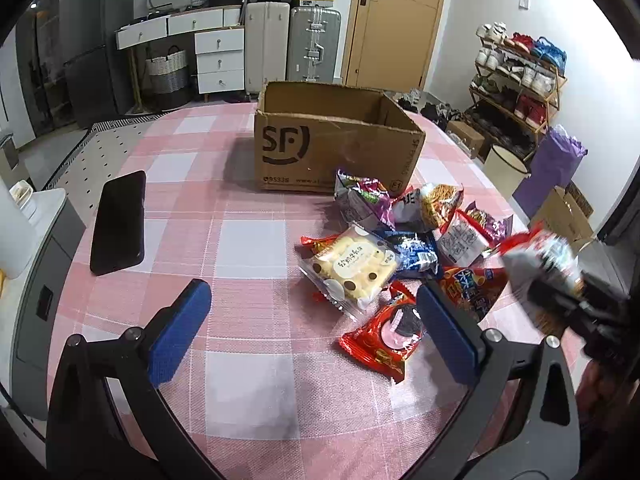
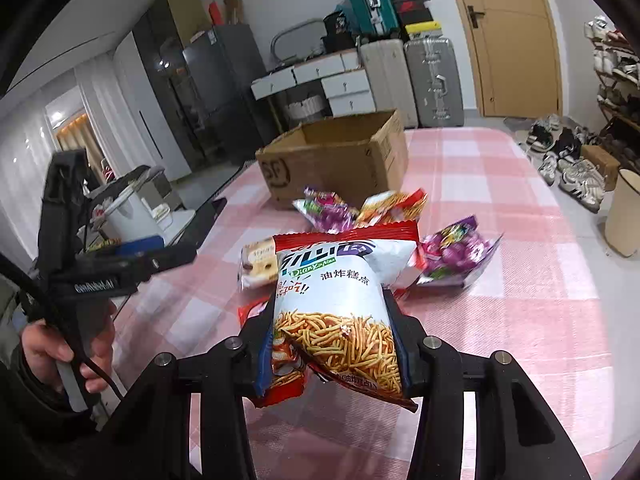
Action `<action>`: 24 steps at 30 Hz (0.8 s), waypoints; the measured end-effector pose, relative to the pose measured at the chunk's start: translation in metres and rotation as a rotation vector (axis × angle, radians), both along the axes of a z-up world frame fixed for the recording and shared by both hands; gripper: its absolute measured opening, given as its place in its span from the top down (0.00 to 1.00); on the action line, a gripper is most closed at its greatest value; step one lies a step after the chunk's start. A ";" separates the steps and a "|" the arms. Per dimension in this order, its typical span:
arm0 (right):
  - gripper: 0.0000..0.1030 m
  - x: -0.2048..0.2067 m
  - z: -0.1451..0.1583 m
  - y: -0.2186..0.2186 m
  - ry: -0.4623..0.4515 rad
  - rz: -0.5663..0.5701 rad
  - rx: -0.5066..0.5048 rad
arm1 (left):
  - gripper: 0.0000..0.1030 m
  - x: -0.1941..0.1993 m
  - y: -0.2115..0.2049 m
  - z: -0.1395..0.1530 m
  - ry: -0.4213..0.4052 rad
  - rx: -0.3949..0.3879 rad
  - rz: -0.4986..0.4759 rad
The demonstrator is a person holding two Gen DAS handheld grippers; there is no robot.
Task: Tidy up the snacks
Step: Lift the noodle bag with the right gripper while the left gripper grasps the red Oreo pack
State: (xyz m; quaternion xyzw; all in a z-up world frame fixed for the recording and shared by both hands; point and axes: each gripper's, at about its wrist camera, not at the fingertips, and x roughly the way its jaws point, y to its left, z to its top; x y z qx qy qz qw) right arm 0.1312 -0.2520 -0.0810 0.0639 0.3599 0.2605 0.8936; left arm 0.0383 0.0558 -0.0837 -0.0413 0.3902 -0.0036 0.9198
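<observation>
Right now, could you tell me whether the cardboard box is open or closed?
Open: the cardboard box has its top uncovered, inner walls visible in both views.

"SF" on cardboard box [image 1: 332, 148]

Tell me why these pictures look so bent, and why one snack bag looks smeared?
Both views are fisheye, so the table edges and the door frame bow outward, with dark corners. In the left wrist view, the noodle snack bag in the right gripper is motion-blurred; in the right wrist view the same bag is sharp.
</observation>
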 end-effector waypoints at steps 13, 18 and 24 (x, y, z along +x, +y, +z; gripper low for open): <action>0.56 -0.009 0.016 -0.013 -0.051 -0.038 -0.009 | 0.01 0.015 -0.018 -0.030 0.097 -0.043 -0.085; 0.55 -0.006 0.015 -0.014 -0.047 -0.041 0.001 | 0.01 0.018 -0.028 -0.044 0.132 -0.078 -0.127; 0.55 -0.005 0.014 -0.015 -0.042 -0.043 0.002 | 0.01 0.024 -0.039 -0.064 0.179 -0.125 -0.179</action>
